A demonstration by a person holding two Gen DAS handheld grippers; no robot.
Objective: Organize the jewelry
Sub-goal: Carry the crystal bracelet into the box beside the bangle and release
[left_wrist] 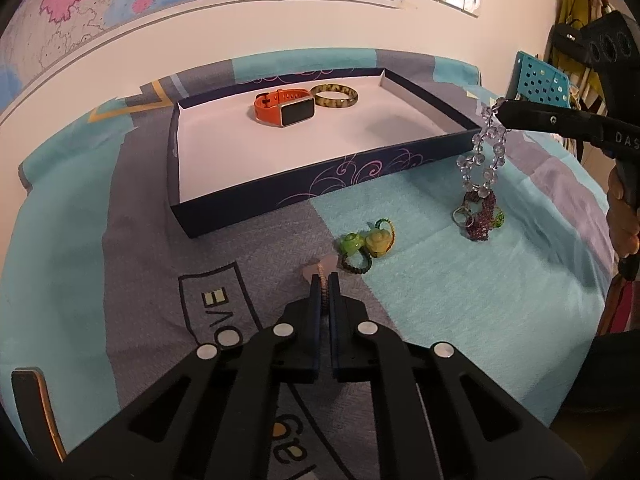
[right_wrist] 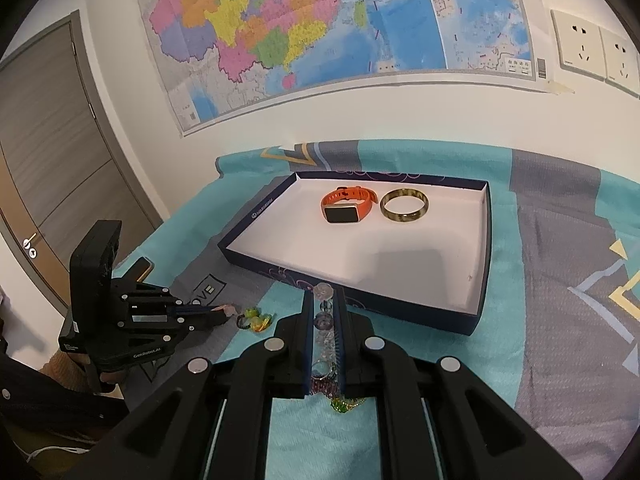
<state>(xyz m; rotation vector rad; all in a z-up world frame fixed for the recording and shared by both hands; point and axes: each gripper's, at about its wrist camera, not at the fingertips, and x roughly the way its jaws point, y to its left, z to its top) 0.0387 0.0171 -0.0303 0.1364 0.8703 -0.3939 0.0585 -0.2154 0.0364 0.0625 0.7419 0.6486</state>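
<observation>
A dark blue box lid (left_wrist: pixel 320 184) with a white inside holds an orange smart watch (left_wrist: pixel 285 107) and a mottled bangle (left_wrist: pixel 334 97). My left gripper (left_wrist: pixel 325 278) is shut on a thin braided cord with a pale pink charm (left_wrist: pixel 318 269), low over the cloth. My right gripper (right_wrist: pixel 324 296) is shut on a clear bead bracelet (left_wrist: pixel 486 148), which hangs above the cloth, its purple tassel (left_wrist: pixel 480 216) touching down. A green and yellow charm bracelet (left_wrist: pixel 366 246) lies on the cloth between them.
A teal and grey patterned cloth (left_wrist: pixel 460 300) covers the table. A map and wall sockets (right_wrist: pixel 592 48) are on the wall behind. A door (right_wrist: pixel 52 168) stands at the left. A perforated blue basket (left_wrist: pixel 540 80) is at the far right.
</observation>
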